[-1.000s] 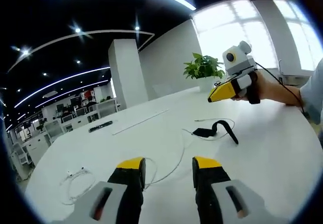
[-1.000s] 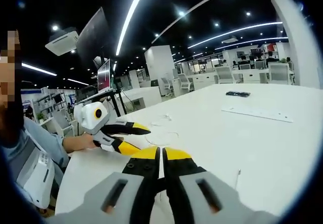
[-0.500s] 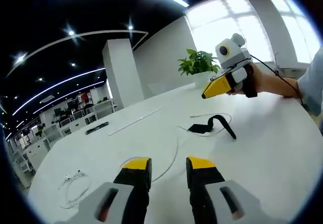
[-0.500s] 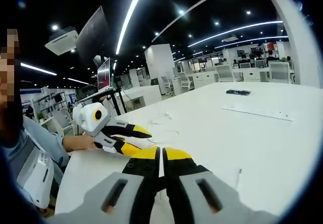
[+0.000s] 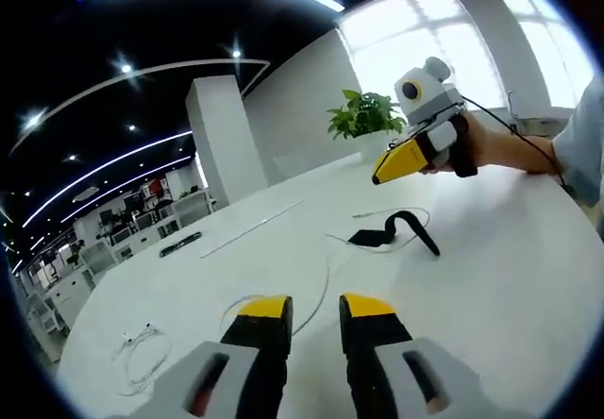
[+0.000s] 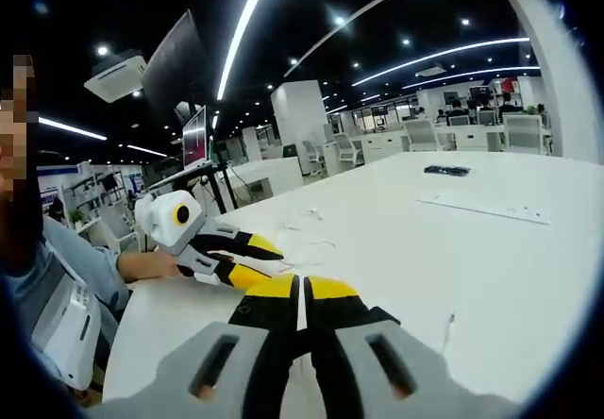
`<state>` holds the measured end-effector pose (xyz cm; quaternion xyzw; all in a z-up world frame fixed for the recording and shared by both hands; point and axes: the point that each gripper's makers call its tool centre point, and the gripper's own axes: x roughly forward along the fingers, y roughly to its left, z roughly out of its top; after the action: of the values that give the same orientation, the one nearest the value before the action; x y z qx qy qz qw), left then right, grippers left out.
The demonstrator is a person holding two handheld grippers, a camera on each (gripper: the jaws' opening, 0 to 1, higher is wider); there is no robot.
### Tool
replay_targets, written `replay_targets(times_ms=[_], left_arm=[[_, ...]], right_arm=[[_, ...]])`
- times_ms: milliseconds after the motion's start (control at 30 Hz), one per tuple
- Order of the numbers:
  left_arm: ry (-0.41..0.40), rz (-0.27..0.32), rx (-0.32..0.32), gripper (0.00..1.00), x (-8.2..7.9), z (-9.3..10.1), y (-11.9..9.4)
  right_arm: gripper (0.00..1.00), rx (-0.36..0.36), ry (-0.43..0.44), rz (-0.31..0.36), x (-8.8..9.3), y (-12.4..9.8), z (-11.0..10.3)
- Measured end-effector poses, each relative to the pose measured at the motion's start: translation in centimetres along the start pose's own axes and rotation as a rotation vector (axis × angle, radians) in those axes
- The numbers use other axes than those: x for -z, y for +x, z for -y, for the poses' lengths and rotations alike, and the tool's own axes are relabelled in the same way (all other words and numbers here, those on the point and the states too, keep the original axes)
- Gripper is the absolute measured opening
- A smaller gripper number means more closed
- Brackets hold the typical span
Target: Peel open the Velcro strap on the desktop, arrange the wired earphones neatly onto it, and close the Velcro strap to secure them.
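While above the Velcro strap, right gripper, seemingly pinched.

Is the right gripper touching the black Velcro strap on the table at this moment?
Apart. In the left gripper view the right gripper hangs above the white table, with bare tabletop between its shut tips and the Velcro strap.

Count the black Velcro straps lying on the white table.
1. The Velcro strap lies on the table, one end curled up, below the right gripper. Others may be hidden.
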<state>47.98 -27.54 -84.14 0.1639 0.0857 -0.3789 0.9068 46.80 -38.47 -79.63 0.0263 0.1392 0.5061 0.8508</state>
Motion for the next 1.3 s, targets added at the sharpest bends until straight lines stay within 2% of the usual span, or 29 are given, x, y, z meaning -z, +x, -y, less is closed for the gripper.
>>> replay_targets(times_ms=[367, 500, 1300], left_arm=[[0.013, -0.003, 0.004, 0.2, 0.0, 0.0, 0.0], [0.023, -0.007, 0.007, 0.19, 0.3, 1.0, 0.7], [0.042, -0.019, 0.014, 0.12, 0.6, 1.1, 0.9]], right_arm=[[0.05, -0.004, 0.001, -0.005, 0.2, 0.1, -0.1], [0.05, -0.005, 0.0, -0.006, 0.1, 0.1, 0.0], [0.05, -0.005, 0.005, -0.007, 0.2, 0.3, -0.1]])
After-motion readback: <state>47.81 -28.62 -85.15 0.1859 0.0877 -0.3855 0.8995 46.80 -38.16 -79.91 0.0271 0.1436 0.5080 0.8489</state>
